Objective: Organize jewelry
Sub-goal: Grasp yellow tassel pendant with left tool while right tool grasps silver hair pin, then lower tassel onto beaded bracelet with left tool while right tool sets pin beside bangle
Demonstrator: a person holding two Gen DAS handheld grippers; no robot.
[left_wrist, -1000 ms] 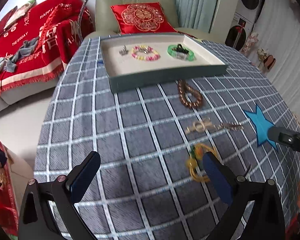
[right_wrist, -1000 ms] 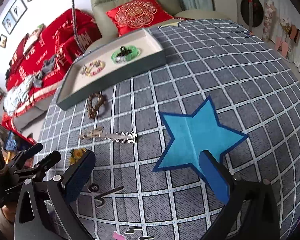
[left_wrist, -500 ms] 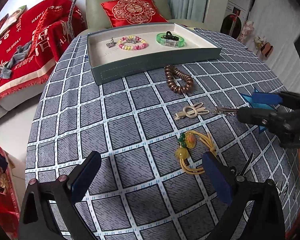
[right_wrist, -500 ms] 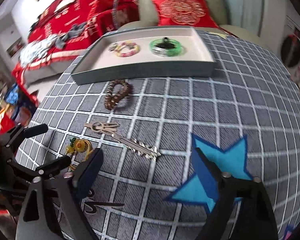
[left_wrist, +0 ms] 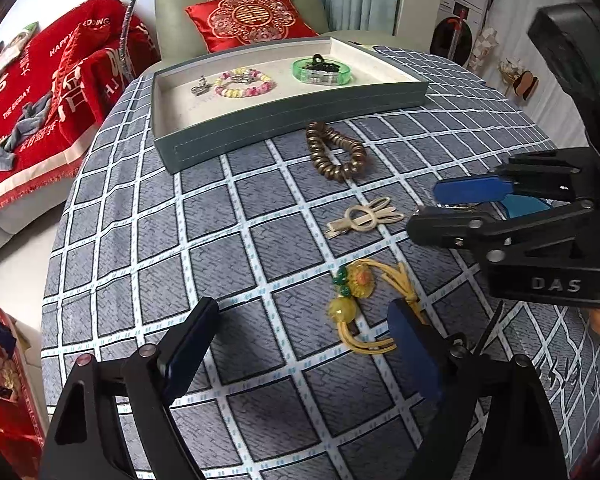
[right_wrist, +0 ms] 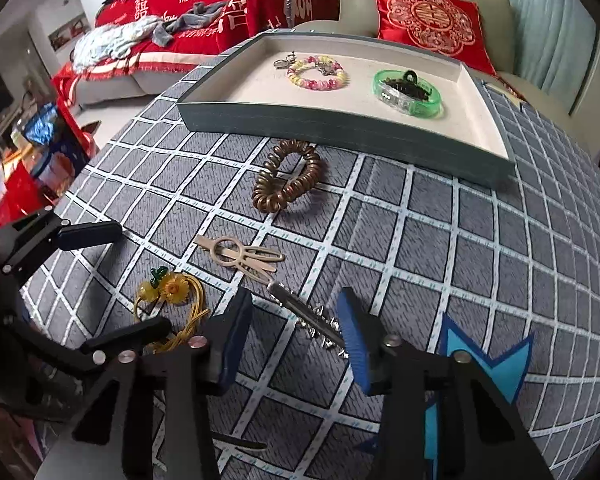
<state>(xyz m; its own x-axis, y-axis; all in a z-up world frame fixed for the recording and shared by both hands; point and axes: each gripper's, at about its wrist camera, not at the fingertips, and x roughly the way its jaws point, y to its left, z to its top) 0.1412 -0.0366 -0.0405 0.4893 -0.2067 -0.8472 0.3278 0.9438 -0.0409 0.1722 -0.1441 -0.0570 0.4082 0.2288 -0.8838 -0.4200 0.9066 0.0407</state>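
you are straddling the silver hair clip [right_wrist: 314, 318] on the checked cloth [right_wrist: 440, 248] with the spread right gripper [right_wrist: 296, 334] for pinching, while the left gripper [left_wrist: 300, 350], also spread, is flanking the yellow charm [left_wrist: 360, 300], both bound for the tray [right_wrist: 340, 124].

Matt woven tablecloth [right_wrist: 420, 240], glossy green plastic bangle [right_wrist: 408, 92], shiny metal hair clip [right_wrist: 312, 318].

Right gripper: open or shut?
Open. The right gripper has its blue fingers spread either side of the silver hair clip, not touching it.
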